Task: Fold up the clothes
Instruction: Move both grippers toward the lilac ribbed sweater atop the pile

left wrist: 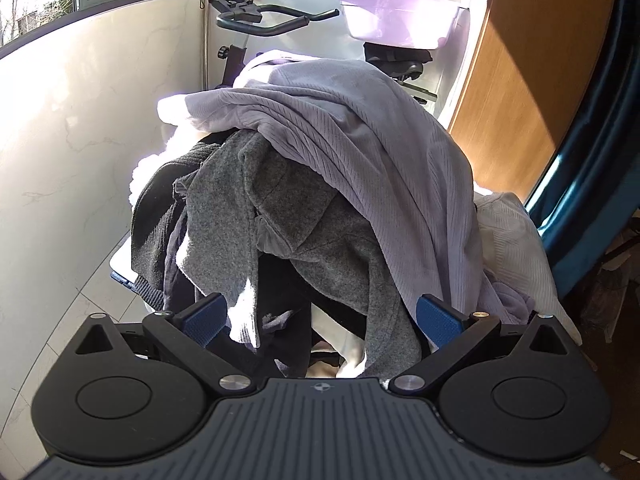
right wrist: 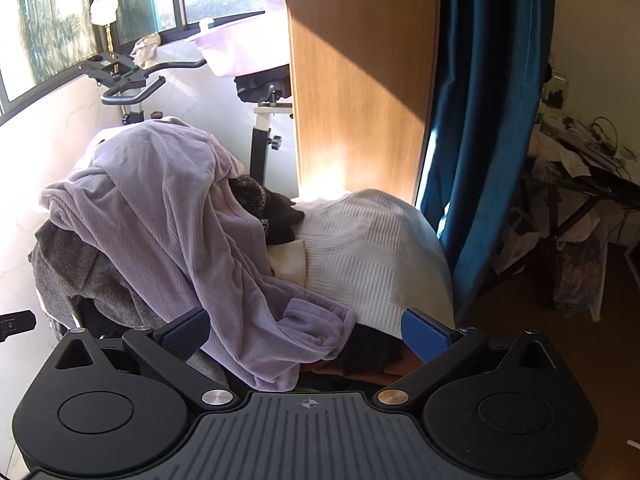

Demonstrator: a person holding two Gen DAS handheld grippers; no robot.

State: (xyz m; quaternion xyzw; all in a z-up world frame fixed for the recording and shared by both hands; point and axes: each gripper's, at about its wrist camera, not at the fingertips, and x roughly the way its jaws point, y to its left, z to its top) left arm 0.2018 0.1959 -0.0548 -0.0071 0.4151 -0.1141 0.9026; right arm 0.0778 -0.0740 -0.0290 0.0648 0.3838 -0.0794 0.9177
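From the left wrist view, the left hand-held gripper [left wrist: 322,318] faces a heap of clothes, its blue pads spread wide with nothing between them. A lilac ribbed garment [left wrist: 360,148] drapes over the top of the heap and down its right side. Under it hangs a grey fleece garment [left wrist: 256,216], its folds dropping right in front of the gripper, with a dark knit piece [left wrist: 154,236] at the left edge. Behind the heap stand an exercise bike [left wrist: 260,20] and a lilac basin [left wrist: 400,16].

The right wrist view shows the right hand-held gripper [right wrist: 306,334], also spread and empty, at the heap's right side. Here the lilac ribbed garment [right wrist: 168,216] trails a bunched end down between the pads without being pinched. Only this view reveals the broad white textured cloth [right wrist: 372,252] lying beside the heap, a dark patterned item [right wrist: 260,200] tucked between them, a blue curtain [right wrist: 480,120] and a cluttered table [right wrist: 588,176] beyond.
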